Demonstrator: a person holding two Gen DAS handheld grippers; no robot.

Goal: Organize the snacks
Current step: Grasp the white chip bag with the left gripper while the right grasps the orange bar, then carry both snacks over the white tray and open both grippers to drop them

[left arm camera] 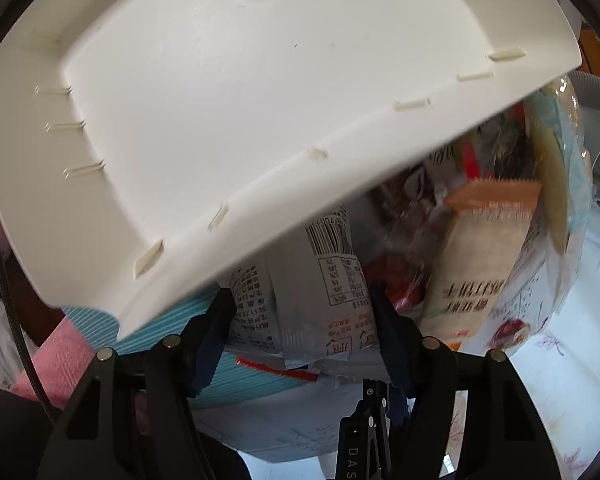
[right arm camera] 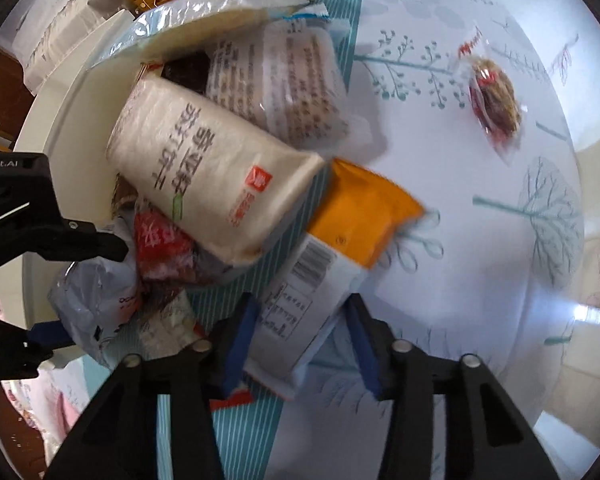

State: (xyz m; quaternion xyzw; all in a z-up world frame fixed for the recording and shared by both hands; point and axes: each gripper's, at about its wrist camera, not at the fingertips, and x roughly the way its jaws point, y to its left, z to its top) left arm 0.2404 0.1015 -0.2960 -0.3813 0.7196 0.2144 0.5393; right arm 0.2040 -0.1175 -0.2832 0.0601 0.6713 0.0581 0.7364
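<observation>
Left wrist view: I see the left gripper [left arm camera: 302,304] clenched on a grey foil snack packet with a barcode and printed nutrition table [left arm camera: 320,280]; both blue-padded fingers [left arm camera: 214,320] press its sides. A cream plastic tray with slotted rim [left arm camera: 204,92], tilted, fills the upper left of the frame and covers part of the pile. Right of centre sits a beige packet with a serrated orange top edge [left arm camera: 484,248]. Blue-and-white striped cloth [left arm camera: 236,376] shows under the packets, lower centre.

Right wrist view: right gripper [right arm camera: 304,332] has its fingers on either side of an orange-and-white packet with a barcode [right arm camera: 340,240], lower centre; frame is blurred, so I can't tell if the pads actually press it. Upper left of it lies a large cream pillow packet with dark print and a red logo [right arm camera: 216,176], heaped among other wrappers. A clear-wrapped round brown snack with red label [right arm camera: 494,98] lies alone upper right on the white tree-print tablecloth [right arm camera: 480,280], well apart from the pile.
</observation>
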